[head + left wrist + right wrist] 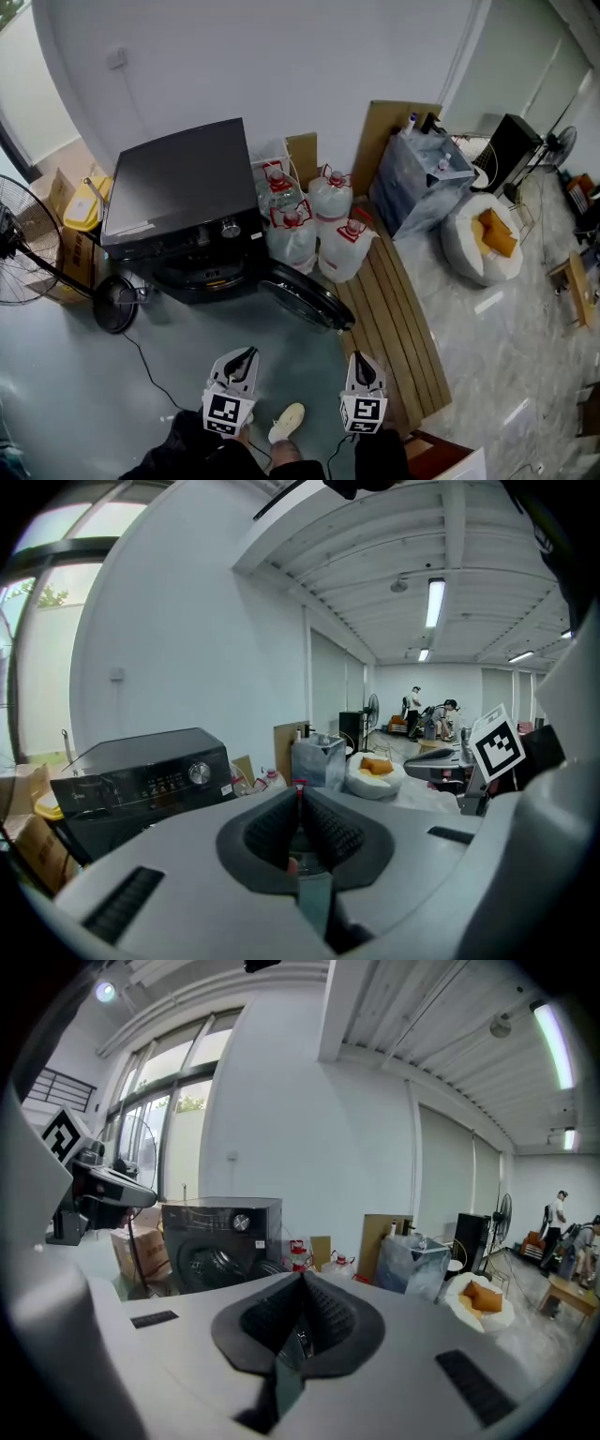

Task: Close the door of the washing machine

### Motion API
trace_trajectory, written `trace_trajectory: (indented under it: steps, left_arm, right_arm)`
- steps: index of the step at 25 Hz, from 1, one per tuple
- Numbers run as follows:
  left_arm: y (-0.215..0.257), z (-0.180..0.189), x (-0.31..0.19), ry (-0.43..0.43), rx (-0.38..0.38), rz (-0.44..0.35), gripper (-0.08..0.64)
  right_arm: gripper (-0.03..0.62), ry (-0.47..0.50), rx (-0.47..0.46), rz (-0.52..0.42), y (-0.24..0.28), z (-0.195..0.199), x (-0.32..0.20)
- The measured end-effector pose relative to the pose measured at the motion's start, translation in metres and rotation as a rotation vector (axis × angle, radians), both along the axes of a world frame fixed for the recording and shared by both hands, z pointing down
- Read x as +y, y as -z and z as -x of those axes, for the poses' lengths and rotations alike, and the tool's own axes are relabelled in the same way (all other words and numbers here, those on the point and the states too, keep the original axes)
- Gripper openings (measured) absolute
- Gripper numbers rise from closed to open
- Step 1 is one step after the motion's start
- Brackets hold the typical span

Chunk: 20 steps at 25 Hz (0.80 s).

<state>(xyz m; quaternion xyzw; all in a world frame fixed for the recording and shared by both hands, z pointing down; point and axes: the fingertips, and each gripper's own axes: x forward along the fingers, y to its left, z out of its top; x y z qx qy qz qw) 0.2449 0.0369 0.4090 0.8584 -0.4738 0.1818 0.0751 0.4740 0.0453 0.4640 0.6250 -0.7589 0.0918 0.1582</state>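
The washing machine (183, 202) stands against the wall ahead of you, well apart from both tools. Its round door (305, 295) hangs wide open, swung out low over the floor to the right of the drum opening, just in front of the water jugs (314, 225).

Your left hand-held gripper (246, 356) and right hand-held gripper (360, 360) both have their jaws pressed together, with nothing between them.

Expect the door to be stiff and fairly light, swinging freely on its hinge until the latch resists. You probably need no grasp. Push with closed jaws on the dark rim at the free edge, farthest from the machine, not on the centre pane, which may be slippery.
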Motion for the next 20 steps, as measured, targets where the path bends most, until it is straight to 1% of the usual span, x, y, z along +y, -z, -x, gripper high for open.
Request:
trace_trajectory:
  steps: [3, 5, 10, 12, 15, 20]
  left_arm:
    - [-0.03, 0.001, -0.012, 0.006, 0.005, 0.04, 0.034]
    - [-0.052, 0.003, -0.021, 0.005, 0.014, 0.066, 0.034]
    - [-0.117, 0.021, -0.037, 0.012, 0.017, 0.126, 0.034]
    - [-0.145, 0.033, -0.039, 0.028, 0.017, 0.156, 0.034]
    - [-0.184, 0.047, -0.041, 0.048, 0.012, 0.189, 0.034]
    - [-0.23, 0.064, -0.042, 0.057, 0.009, 0.215, 0.034]
  right_arm:
    - [0.017, 0.002, -0.011, 0.052, -0.036, 0.006, -0.012]
    - [0.017, 0.0, 0.003, 0.08, -0.062, 0.007, -0.021]
    - [0.018, 0.004, 0.037, 0.105, -0.126, 0.013, -0.044]
    - [0.145, 0.013, 0.059, 0.145, -0.16, 0.012, -0.049]
    - [0.169, 0.028, 0.108, 0.215, -0.209, 0.008, -0.054]
    - [0.179, 0.083, 0.112, 0.286, -0.269, 0.021, -0.053]
